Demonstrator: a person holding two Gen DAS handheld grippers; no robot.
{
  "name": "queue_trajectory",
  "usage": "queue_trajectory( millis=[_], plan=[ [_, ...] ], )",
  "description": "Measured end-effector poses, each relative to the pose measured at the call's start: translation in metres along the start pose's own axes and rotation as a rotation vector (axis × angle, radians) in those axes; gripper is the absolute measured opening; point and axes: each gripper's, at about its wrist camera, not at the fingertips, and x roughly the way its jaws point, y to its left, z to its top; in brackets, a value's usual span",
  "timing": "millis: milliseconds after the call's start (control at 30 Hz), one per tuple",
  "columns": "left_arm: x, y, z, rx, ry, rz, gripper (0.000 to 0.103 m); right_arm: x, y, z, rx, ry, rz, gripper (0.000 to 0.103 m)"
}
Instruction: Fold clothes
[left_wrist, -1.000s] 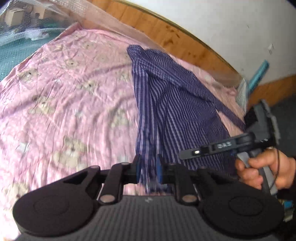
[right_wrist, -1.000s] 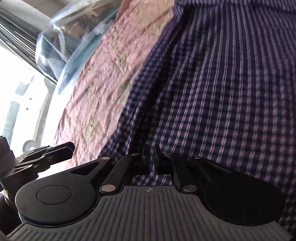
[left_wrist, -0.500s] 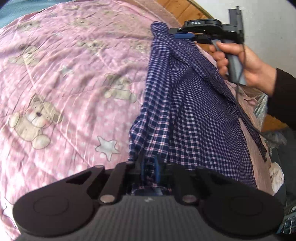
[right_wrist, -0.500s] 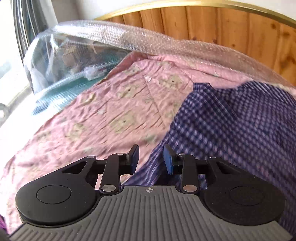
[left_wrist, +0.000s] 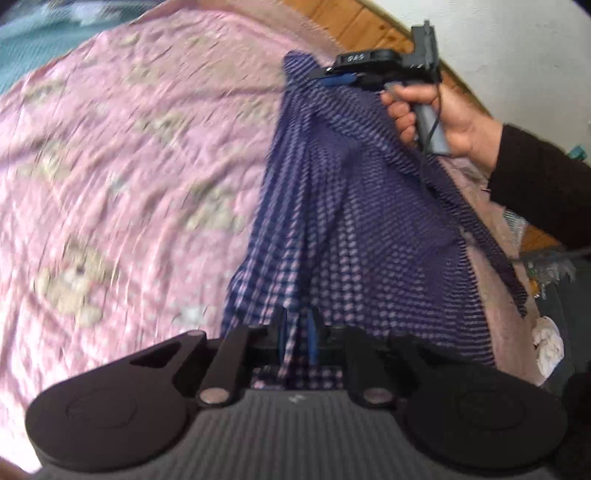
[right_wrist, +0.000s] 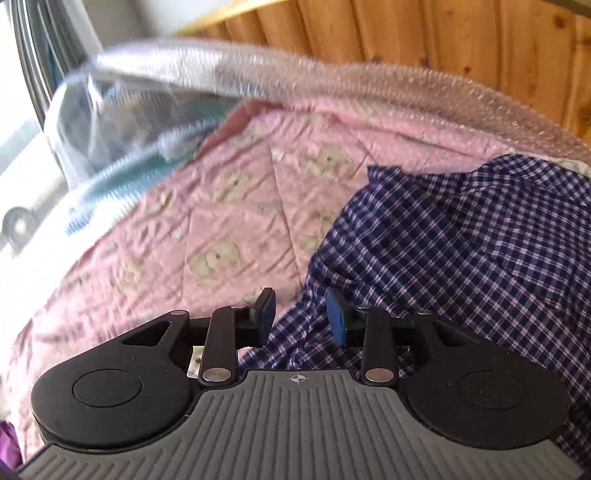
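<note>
Step in hand: the person is laying a navy checked shirt (left_wrist: 354, 236) out along the pink bear-print quilt (left_wrist: 129, 155) on the bed, apparently stretching it flat ahead of the first fold.
Left gripper (left_wrist: 297, 334): it is pinching the near end of the shirt, cloth bunching between the closed pads.
Right gripper (right_wrist: 301, 317): its jaws are standing apart with nothing pressed between them; the shirt's far end is lying just under and beside the right-hand pad.
Right hand (left_wrist: 436, 114): it is gripping the handle over the shirt's far end, near the wooden headboard (right_wrist: 461, 40).
Shirt's place: it is running lengthwise down the right half of the quilt, its right edge trailing toward the bed's right side.
Next move, as I judge it: the free right gripper is needing a fresh hold on a side edge or sleeve, while the left is keeping tension so the cloth is not wrinkling.
Containers: none is showing; bubble wrap (right_wrist: 369, 85) is draping along the head edge of the bed, covering blurred items I cannot identify.
</note>
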Motion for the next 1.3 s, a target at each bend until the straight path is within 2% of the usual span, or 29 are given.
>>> queue_trajectory(
  millis=[67,167,200,267,333,500,533,567,600,667,700,733,767,833,900,933,1033,1133,1167,1267,1300],
  plan=[
    [0.003,-0.001,0.011,0.021,0.001,0.003,0.018,0.01,-0.007,0.012,-0.017,-0.027,-0.043,0.034],
    [0.025,0.003,0.019,0.017,0.045,0.054,0.018,0.057,-0.024,0.038,-0.029,0.039,-0.111,0.029],
    [0.03,0.006,0.017,0.015,0.061,0.072,0.018,0.074,-0.03,0.043,-0.047,0.067,-0.143,0.024],
    [0.039,0.011,0.01,0.003,0.098,0.102,0.018,0.091,-0.043,0.049,-0.055,0.069,-0.163,0.016],
    [0.044,0.014,-0.002,-0.001,0.122,0.141,0.014,0.107,-0.057,0.055,-0.06,0.07,-0.183,0.014],
    [0.038,0.015,-0.011,-0.066,0.086,0.16,0.014,0.101,-0.083,0.06,0.161,0.045,-0.143,0.009],
    [0.037,0.016,-0.012,-0.08,0.081,0.161,0.014,0.096,-0.082,0.06,0.161,0.025,-0.146,0.016],
    [0.037,0.017,-0.012,-0.094,0.076,0.163,0.014,0.092,-0.076,0.062,0.109,-0.002,-0.142,0.02],
    [0.036,0.018,-0.013,-0.106,0.071,0.164,0.014,0.088,-0.069,0.065,0.058,-0.026,-0.137,0.02],
    [0.035,0.018,-0.015,-0.113,0.064,0.167,0.014,0.105,-0.064,0.074,-0.019,0.027,-0.128,0.019],
    [0.034,0.018,-0.015,-0.114,0.062,0.17,0.014,0.116,-0.066,0.078,-0.055,0.05,-0.156,0.011],
    [0.033,0.017,-0.016,-0.115,0.06,0.173,0.014,0.127,-0.068,0.083,-0.09,0.071,-0.184,0.009],
    [0.032,0.013,-0.016,-0.116,0.059,0.18,0.014,0.132,-0.072,0.09,-0.093,0.073,-0.23,0.009],
    [0.032,0.009,-0.015,-0.111,0.056,0.197,0.013,0.134,-0.085,0.103,-0.04,0.083,-0.266,0.009],
    [0.031,0.003,-0.014,-0.106,0.056,0.206,0.013,0.123,-0.089,0.111,-0.005,0.087,-0.258,0.012],
    [0.029,0.0,-0.012,-0.102,0.054,0.205,0.013,0.106,-0.086,0.111,0.009,0.042,-0.232,0.013],
    [0.017,-0.022,-0.001,-0.065,-0.002,0.137,0.014,0.047,-0.066,0.092,0.033,-0.035,-0.11,0.016],
    [0.015,-0.031,0.006,-0.049,-0.035,0.118,0.021,0.031,-0.036,0.048,-0.019,0.033,-0.015,0.016],
    [0.023,-0.029,0.005,-0.062,-0.02,0.136,0.021,0.036,-0.033,0.031,-0.038,0.071,-0.018,0.016],
    [0.048,-0.017,-0.003,-0.09,0.076,0.215,0.025,0.049,-0.049,-0.009,-0.021,0.067,-0.084,0.014],
    [0.048,-0.017,-0.005,-0.08,0.07,0.214,0.025,0.039,-0.054,-0.015,0.032,0.057,-0.098,0.014]
  ],
)
